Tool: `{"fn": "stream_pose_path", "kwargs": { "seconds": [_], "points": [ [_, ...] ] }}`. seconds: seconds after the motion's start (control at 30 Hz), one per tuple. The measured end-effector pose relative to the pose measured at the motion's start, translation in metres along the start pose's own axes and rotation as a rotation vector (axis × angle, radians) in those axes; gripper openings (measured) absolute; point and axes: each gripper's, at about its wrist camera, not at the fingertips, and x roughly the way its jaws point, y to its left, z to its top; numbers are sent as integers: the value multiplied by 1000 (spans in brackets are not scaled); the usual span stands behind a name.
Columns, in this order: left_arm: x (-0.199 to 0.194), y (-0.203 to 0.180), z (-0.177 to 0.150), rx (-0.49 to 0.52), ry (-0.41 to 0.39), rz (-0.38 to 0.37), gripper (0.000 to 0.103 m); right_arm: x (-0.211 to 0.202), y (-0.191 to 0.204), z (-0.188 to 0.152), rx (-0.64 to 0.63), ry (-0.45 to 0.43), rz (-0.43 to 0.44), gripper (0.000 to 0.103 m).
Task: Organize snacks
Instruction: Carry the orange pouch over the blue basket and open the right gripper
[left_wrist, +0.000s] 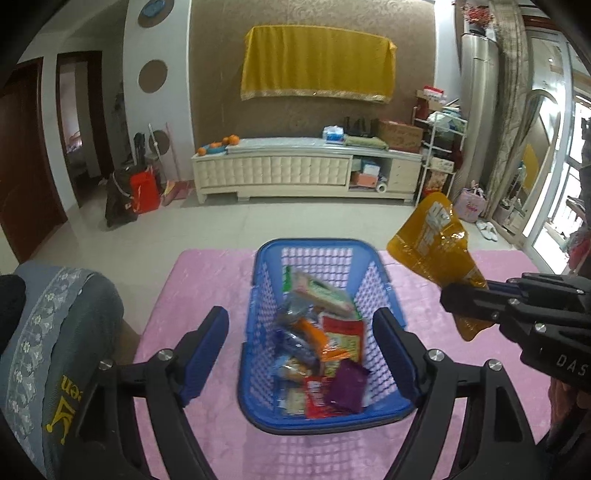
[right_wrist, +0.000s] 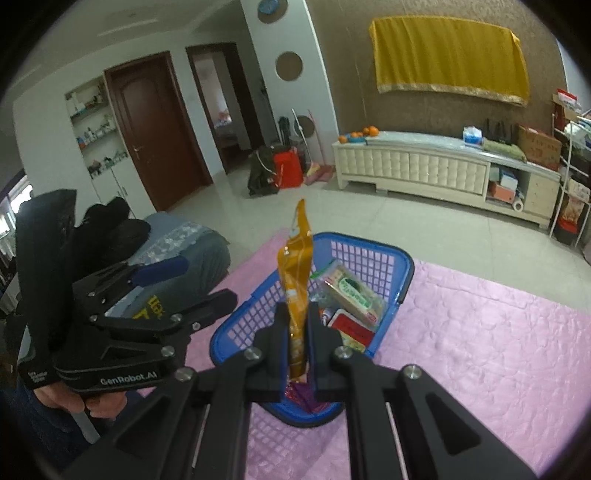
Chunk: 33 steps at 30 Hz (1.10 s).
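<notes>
Pinching the orange pouch (right_wrist: 295, 295) by its near end, my right gripper (right_wrist: 298, 332) lifts it right of the basket (left_wrist: 258, 280). My left gripper (left_wrist: 303, 350) hangs spread, empty, ready for another snack.

A home living room: a long cream TV cabinet (left_wrist: 306, 168) stands along the far patterned wall, with oranges (left_wrist: 218, 144) at its left end and a tissue box (left_wrist: 333, 133) further right. Above hangs a yellow cloth (left_wrist: 317, 66). Dark wooden doors (right_wrist: 155, 125) stand far left, over pale floor tiles (left_wrist: 221, 225).
</notes>
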Motion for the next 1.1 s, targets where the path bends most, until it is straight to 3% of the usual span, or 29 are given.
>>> {"fn": "stream_pose_path", "kwargs": {
  "seconds": [0.13, 0.43, 0.87, 1.0, 1.07, 1.1],
  "points": [
    [20, 14, -4, -37, 44, -30, 79, 25, -3, -1, 18, 53, -28, 12],
    [51, 22, 3, -4, 104, -35, 79, 73, -28, -9, 102, 170, -74, 12],
    [69, 19, -2, 13, 144, -52, 79, 94, -37, -10, 103, 226, -126, 12],
    [68, 19, -2, 14, 145, -51, 79, 94, -33, -8, 75, 224, -139, 21],
    [66, 19, -3, 14, 146, -52, 79, 92, -30, -7, 59, 216, -149, 31],
    [66, 18, -3, 13, 147, -51, 79, 92, -29, -7, 51, 213, -154, 41]
  ]
}}
